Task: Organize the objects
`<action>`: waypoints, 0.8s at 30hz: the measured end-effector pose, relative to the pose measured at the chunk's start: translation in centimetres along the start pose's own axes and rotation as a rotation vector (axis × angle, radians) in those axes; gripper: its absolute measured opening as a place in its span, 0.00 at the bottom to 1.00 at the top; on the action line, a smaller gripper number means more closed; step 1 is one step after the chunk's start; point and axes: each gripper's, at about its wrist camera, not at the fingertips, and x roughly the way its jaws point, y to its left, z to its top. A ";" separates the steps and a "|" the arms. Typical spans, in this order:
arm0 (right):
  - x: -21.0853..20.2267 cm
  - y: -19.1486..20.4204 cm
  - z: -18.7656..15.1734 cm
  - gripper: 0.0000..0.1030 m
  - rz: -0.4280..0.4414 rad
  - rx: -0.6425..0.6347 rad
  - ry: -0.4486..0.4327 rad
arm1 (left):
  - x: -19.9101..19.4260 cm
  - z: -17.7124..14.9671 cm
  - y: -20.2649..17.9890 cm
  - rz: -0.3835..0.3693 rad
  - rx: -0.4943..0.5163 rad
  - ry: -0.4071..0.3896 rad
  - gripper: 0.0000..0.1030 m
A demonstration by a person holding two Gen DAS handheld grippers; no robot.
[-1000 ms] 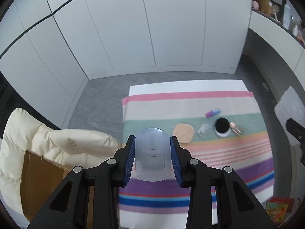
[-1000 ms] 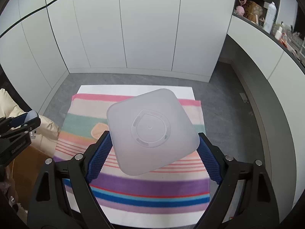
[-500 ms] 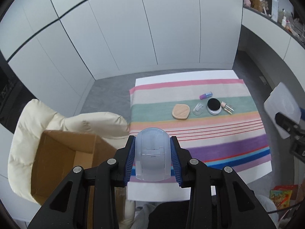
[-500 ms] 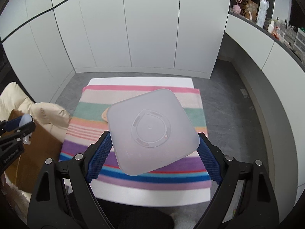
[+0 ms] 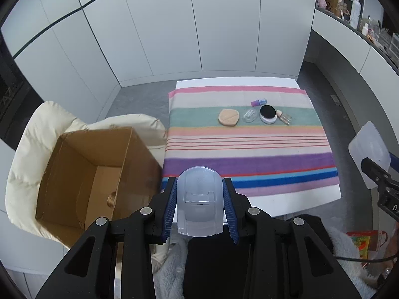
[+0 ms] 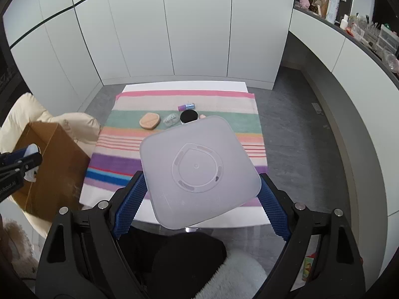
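The left gripper point(image 5: 199, 204) is kept clamped on a translucent domed container point(image 5: 199, 200), the right gripper point(image 6: 200, 194) on a square frosted lid point(image 6: 198, 172). Both have been drawn back from the striped counter point(image 5: 249, 147), where small cosmetics point(image 5: 254, 115) remain; a cardboard box point(image 5: 94, 172) is now revealed beside it, probably the destination.

Clear domed case point(image 5: 199, 199) clamped upright between blue fingers point(image 5: 170, 208), lower centre of frame. Frosted square lid point(image 6: 197, 172), tilted, pinched by opposite edges, centre of frame. Upper centre, in a row on striped cloth point(image 5: 247, 144): tan puff point(image 5: 228, 116), clear dish point(image 5: 249, 115), black-topped jar point(image 5: 268, 113), small bottle point(image 5: 284, 117), purple tube point(image 5: 258, 102) behind.
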 end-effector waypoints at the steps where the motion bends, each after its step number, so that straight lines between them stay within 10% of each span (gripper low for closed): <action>1: -0.3 0.0 -0.4 0.87 0.003 -0.005 0.002 | -0.2 -0.4 0.0 0.001 0.004 -0.002 0.36; 24: -0.4 2.0 -2.6 0.87 0.017 -0.035 0.045 | 0.2 -2.6 2.8 -0.039 -0.068 0.038 0.36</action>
